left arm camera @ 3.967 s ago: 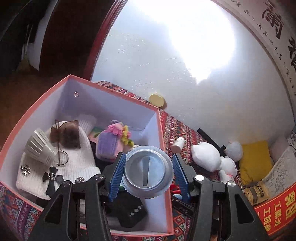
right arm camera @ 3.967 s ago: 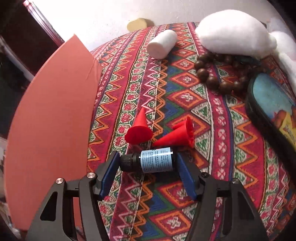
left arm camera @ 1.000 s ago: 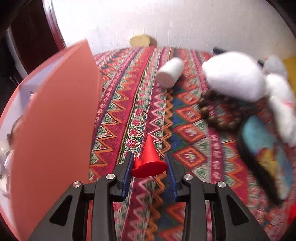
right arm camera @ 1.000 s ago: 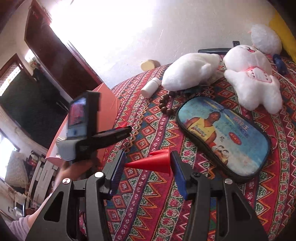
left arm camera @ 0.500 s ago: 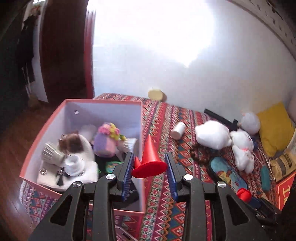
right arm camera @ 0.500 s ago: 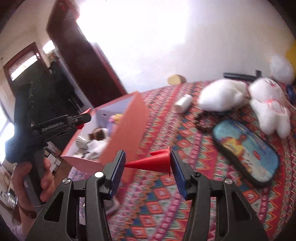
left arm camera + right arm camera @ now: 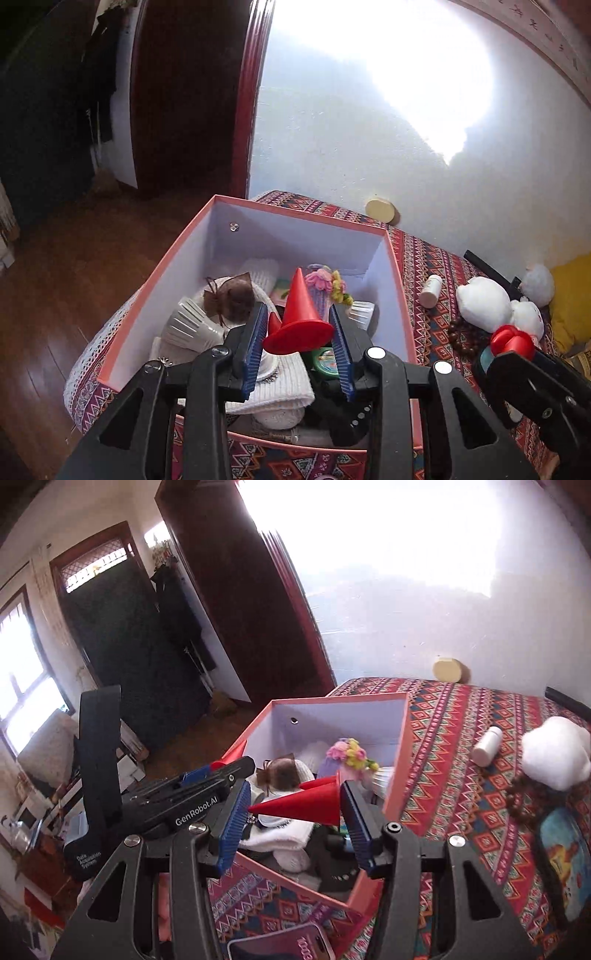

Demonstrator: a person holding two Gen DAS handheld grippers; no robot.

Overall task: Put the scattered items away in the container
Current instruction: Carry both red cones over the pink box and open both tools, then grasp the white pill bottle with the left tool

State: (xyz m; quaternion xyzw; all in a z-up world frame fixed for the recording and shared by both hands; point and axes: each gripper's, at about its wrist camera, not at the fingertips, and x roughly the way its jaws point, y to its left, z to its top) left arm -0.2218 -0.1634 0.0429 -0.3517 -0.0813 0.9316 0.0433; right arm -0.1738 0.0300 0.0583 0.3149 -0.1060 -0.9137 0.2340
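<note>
A pink box [image 7: 303, 218] with a white inside stands on the patterned bedspread and holds several items. My left gripper [image 7: 296, 325] hangs above its near half, shut on a red cone [image 7: 300, 312] that points up. In the right wrist view the left gripper [image 7: 207, 775] reaches in from the left over the box [image 7: 397, 760]. My right gripper [image 7: 291, 812] hovers over the box's near corner. A second red cone [image 7: 303, 805] lies sideways between its pads, tip to the left. The jaws are opening, and the cone still spans the pads. The right gripper [image 7: 517, 354] also shows at the left wrist view's right edge.
Inside the box lie a white knitted hat [image 7: 284, 384], a brown pouch [image 7: 236, 295], white cups [image 7: 188, 325] and a purple flowered piece [image 7: 347, 757]. On the bed lie a white bottle [image 7: 430, 290], white plush toys [image 7: 484, 302], brown beads [image 7: 465, 332] and a blue pouch [image 7: 565, 856].
Both grippers have risen and swung left from the bedspread to above the box, each carrying its red cone. The right pads stand slightly wider than before.
</note>
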